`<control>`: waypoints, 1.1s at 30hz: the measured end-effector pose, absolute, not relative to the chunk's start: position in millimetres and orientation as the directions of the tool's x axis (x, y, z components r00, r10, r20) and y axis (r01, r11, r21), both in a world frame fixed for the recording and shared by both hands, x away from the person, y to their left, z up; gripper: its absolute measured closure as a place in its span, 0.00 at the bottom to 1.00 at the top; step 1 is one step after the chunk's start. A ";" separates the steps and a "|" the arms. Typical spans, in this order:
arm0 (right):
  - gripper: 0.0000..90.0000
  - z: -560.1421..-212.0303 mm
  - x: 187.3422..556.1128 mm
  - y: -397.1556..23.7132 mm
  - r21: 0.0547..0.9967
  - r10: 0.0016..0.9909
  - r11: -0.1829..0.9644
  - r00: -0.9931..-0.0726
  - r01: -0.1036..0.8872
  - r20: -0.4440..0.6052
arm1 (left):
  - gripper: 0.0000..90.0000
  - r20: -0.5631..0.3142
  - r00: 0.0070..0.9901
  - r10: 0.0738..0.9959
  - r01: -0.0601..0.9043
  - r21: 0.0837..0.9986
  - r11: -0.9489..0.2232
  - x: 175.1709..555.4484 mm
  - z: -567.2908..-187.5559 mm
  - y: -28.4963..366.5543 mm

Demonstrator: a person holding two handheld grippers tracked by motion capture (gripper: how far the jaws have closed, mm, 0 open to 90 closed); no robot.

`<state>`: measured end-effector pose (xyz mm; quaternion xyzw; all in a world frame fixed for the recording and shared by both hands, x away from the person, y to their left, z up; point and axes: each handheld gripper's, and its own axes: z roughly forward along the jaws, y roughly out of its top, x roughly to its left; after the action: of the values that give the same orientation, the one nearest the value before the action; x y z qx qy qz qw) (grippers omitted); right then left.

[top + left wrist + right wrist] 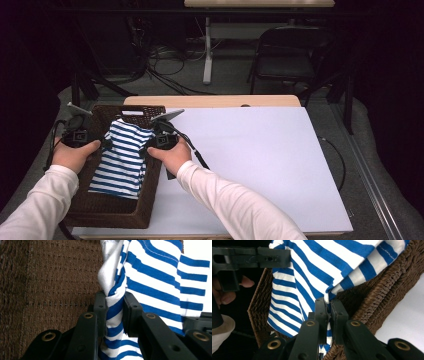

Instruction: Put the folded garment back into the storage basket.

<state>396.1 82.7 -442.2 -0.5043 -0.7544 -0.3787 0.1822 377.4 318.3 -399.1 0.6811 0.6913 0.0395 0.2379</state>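
above basket [125,210], striped shirt [122,155] pinched between 2 claws.

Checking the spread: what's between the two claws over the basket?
The striped shirt spans between the left claw and right claw, each pinching an edge; clear in the high view.

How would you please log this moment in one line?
left gripper: shut on striped shirt | right gripper: shut on striped shirt | shirt over wicker basket

Dark room; grey floor [230,80]; black folding chair [287,55]; cables [165,65]; white desk leg [207,50].
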 end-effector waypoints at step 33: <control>0.95 -458.8 397.7 92.0 0.413 0.643 0.219 -0.449 0.884 0.620 | 0.84 -0.268 0.014 0.963 0.934 0.348 0.083 382.3 -418.7 323.1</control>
<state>397.7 92.0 -458.8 -0.4997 -0.7641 -0.3752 0.1604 382.3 323.1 -418.7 0.6762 0.7013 0.0330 0.2232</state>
